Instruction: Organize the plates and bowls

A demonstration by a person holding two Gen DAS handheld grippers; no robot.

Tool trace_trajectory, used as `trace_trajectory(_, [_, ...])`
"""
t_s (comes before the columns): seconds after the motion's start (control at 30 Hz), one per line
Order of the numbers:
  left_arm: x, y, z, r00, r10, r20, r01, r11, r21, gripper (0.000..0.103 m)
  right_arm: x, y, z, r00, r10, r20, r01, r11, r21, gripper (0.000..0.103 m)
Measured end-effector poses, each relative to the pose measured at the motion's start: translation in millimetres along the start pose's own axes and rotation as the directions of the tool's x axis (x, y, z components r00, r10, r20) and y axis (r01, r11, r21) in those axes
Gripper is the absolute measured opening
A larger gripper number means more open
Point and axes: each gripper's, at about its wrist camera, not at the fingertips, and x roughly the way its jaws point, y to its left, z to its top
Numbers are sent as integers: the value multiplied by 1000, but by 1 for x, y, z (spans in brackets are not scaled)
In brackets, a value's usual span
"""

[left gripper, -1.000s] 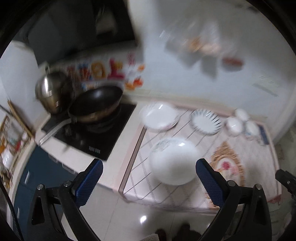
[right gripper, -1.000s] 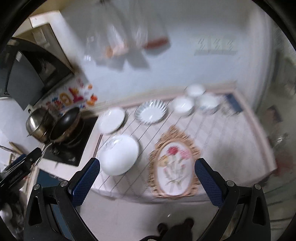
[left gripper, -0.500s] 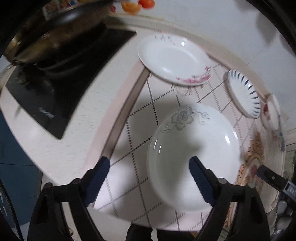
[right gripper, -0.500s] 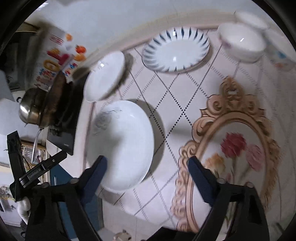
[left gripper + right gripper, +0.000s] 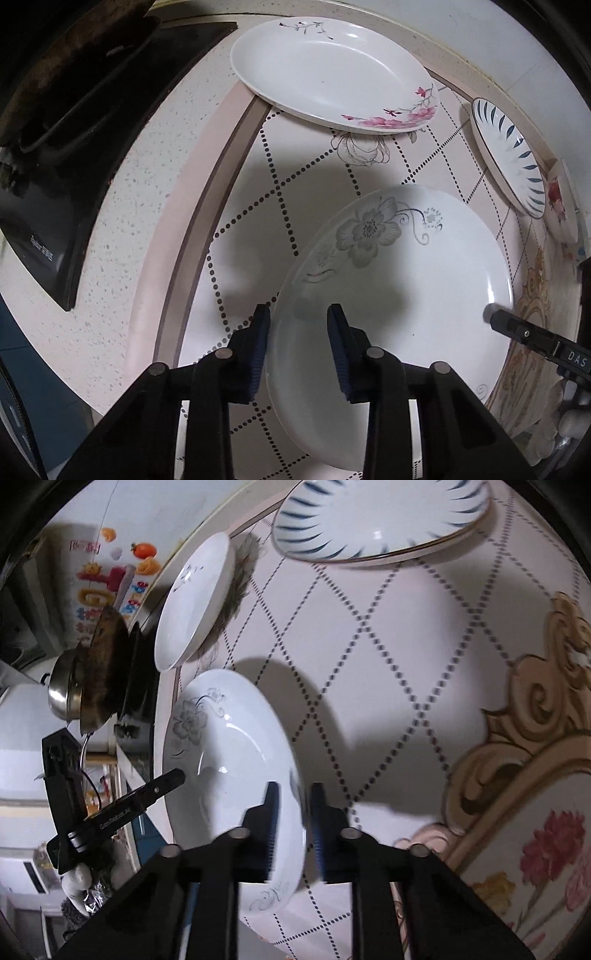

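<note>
A large white plate with a grey flower lies on the checked mat near the counter's front edge; it also shows in the right wrist view. My left gripper straddles its left rim with narrowed jaws. My right gripper straddles its right rim, jaws narrowed too. A white plate with pink flowers lies behind it, also in the right wrist view. A blue-striped plate sits at the back right. A small rose bowl is beyond it.
A black induction hob with a dark wok is at the left. A steel pot stands behind it. A gold-framed rose placemat lies right of the big plate. The counter's front edge is close under both grippers.
Both grippers came down from high above the counter to the large plate. Their jaws narrowed from wide open onto its opposite rims.
</note>
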Motion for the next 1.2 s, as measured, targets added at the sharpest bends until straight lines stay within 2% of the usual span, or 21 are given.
trace_trajectory(0.2, [-8,-13,-4,1000,3,7,-3,1000,25,29,-7,6,-2,998,-54,15,55,997,-59,16])
trace_trajectory(0.33, [-21,-27,-6,1000,-7,30,6,999,43,29,-18,-2,-5,998,-55,20,56,997,-56,17])
trace_trajectory(0.63, [-44,-77,-17,997,-59,50,52,989,135,29,-74,-32,-17,997,-60,57,62,998,-21,17])
trace_trajectory(0.93, [-18,-156,-21,997,-77,0,75,966,246,29,-128,-93,-45,990,-103,92,96,993,73,17])
trace_trajectory(1.2, [-1,-195,-28,997,-70,-33,76,950,302,29,-152,-140,-66,985,-138,105,122,982,147,17])
